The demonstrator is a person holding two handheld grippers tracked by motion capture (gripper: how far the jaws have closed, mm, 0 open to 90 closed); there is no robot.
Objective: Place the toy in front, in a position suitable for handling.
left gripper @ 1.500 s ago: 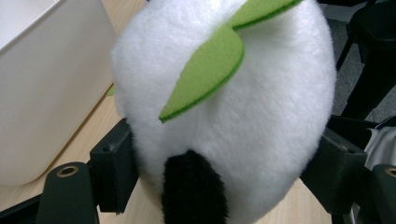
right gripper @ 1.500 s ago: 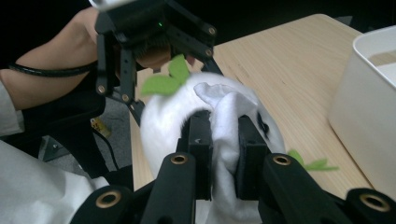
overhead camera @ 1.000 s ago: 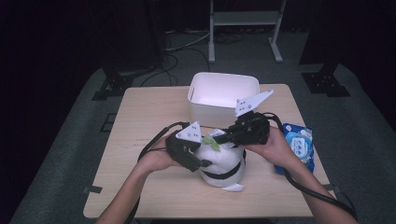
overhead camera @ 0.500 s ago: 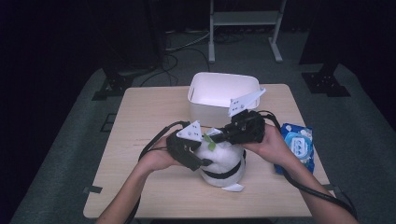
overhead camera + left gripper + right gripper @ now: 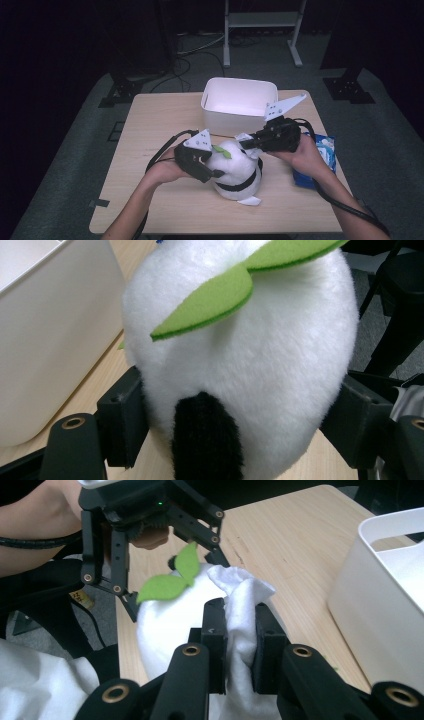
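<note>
Plush toy (image 5: 235, 167), no legible writing, blue packet (image 5: 320, 160) unreadable

I have the table (image 5: 150, 130) in front of me, and the tub (image 5: 239, 104) sits at its far edge, a little right of the middle. Nearer to me, about midway between the far and near edges, the plush toy (image 5: 235, 167) rests on the table just in front of the tub. My left gripper (image 5: 212, 172) comes at the toy from its left side, with the toy between its jaws. My right gripper (image 5: 246, 142) sits at the toy's far right, its jaws closed on a fold of the toy. A packet (image 5: 324, 150) lies at the right edge, behind my right hand (image 5: 302, 155).
</note>
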